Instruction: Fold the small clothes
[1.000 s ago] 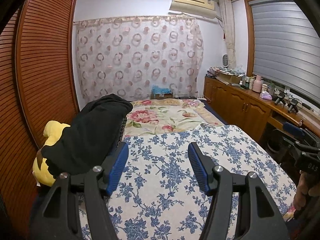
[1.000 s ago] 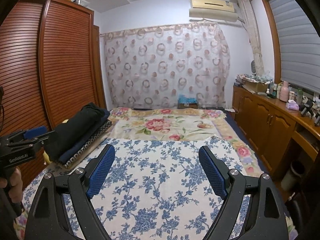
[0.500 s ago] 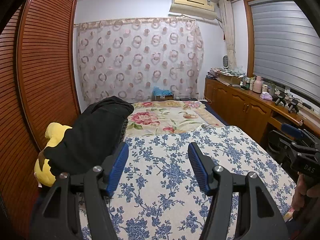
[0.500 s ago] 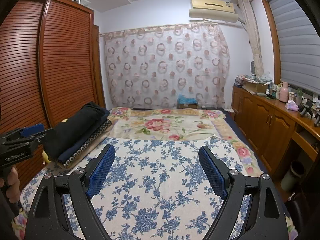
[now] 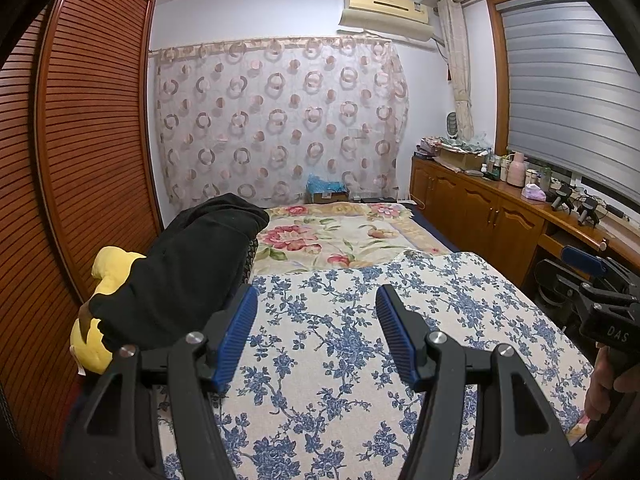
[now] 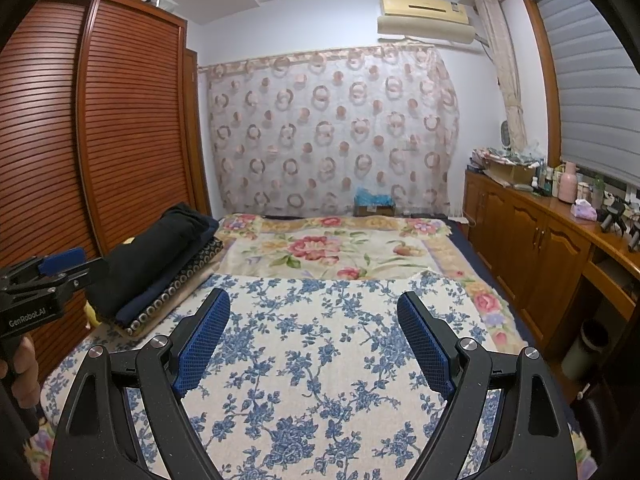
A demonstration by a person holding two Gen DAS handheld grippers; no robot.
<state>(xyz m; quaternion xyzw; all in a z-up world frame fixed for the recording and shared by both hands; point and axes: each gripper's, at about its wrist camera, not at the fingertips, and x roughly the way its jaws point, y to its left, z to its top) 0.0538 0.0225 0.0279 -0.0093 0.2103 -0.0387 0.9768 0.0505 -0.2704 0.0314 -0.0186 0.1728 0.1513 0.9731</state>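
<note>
Evidently nothing changed over the last second: left gripper and right gripper at lower centre of each view, jaws apart and empty, hovering above the blue-flowered bedspread exactly as before. Dark folded clothes stacked at mid-left of the frame beside the louvred wardrobe, over a yellow plush toy; well apart from both grippers. Probably a pause before folding starts, with no loose garment lying ahead.
</note>
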